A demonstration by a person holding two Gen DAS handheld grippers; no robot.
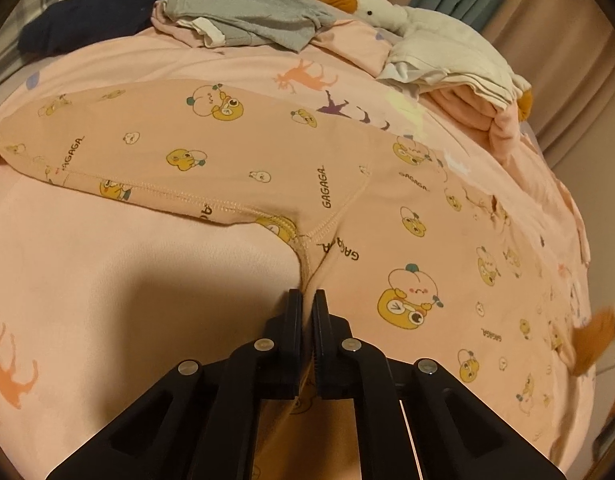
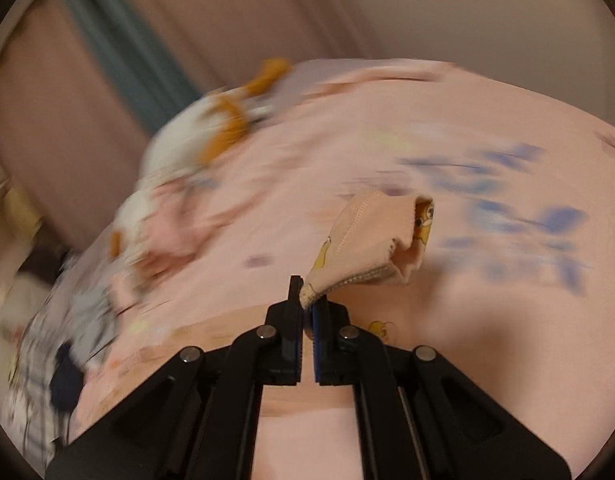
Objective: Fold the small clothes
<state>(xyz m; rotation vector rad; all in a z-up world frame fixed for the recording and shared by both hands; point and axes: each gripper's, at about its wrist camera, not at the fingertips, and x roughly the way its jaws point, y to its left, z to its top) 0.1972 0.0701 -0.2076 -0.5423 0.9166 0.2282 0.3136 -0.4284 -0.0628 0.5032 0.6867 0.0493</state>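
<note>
1. Pyjama trousers (image 1: pixel 267 160), peach with cartoon prints, lie spread across the middle of the left wrist view on a pink sheet (image 1: pixel 107 280).
2. Left gripper (image 1: pixel 307 300), at bottom centre, is pinched closed on the trousers at the crotch seam.
3. Right gripper (image 2: pixel 307 296), bottom centre of its own blurred view, is clamped on a cuff end of the trousers (image 2: pixel 371 236), lifted off the sheet (image 2: pixel 467 320).
4. Upper frame of the left view: grey clothes (image 1: pixel 259 8), a dark sock (image 1: pixel 95 12), a plush goose (image 1: pixel 407 20).

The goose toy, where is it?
In the left wrist view, the goose toy lies at the bed's far right, atop folded clothes, beside the grey garment.
</note>
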